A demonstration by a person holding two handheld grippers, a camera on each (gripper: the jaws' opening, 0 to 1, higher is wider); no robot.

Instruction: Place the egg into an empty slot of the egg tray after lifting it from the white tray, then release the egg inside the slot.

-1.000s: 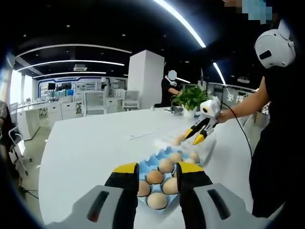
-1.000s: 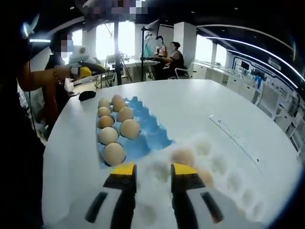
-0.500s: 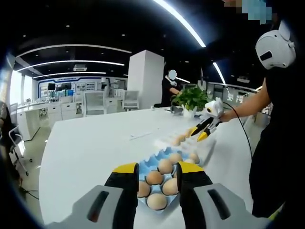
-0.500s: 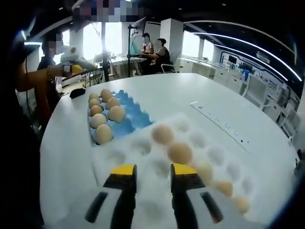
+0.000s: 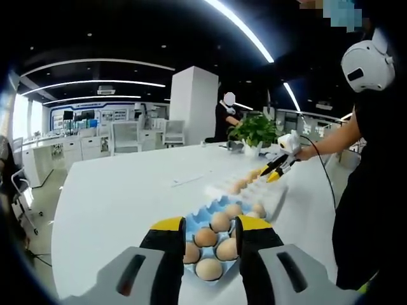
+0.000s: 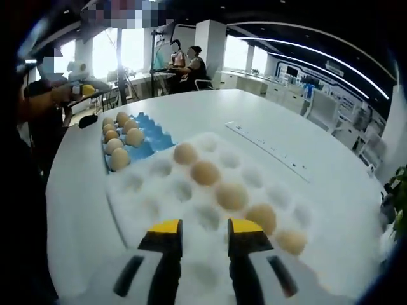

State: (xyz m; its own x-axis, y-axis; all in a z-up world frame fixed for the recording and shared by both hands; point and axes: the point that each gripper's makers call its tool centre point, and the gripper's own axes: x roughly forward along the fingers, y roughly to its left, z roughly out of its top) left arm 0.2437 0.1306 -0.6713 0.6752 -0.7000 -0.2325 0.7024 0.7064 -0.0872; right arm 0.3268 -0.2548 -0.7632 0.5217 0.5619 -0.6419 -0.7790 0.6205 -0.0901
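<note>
Eggs are sitting in a diagonal row of 5 across the white tray [image 6: 159, 210], the nearest to the right gripper [image 6: 205, 230] being a brown egg [image 6: 261, 218] just right of its yellow tips, with another egg [image 6: 292, 242] beyond it toward the tray's edge. The right gripper's fingers [image 6: 166, 232] are standing spread apart with nothing between them, hovering over empty dimples at the tray's near side. Behind the white tray, touching or nearly touching its far left corner, the blue egg tray [image 6: 147, 135] is lying on the white counter [image 6: 305, 190] with eggs filling its left part and bare blue slots on its right. A person's hand is holding the left gripper [image 6: 81, 91] past it.

In the left gripper view, the left gripper [image 5: 210, 226] is hanging above the blue egg tray [image 5: 196, 217] — its fingers [image 5: 168, 226] parted, gripping nothing. The eggs in that tray are showing between and beyond the tips. Farther off, the right gripper [image 5: 273, 173] is hovering over the white tray [image 5: 254, 190], a potted plant [image 5: 254, 130] standing behind it.
</note>
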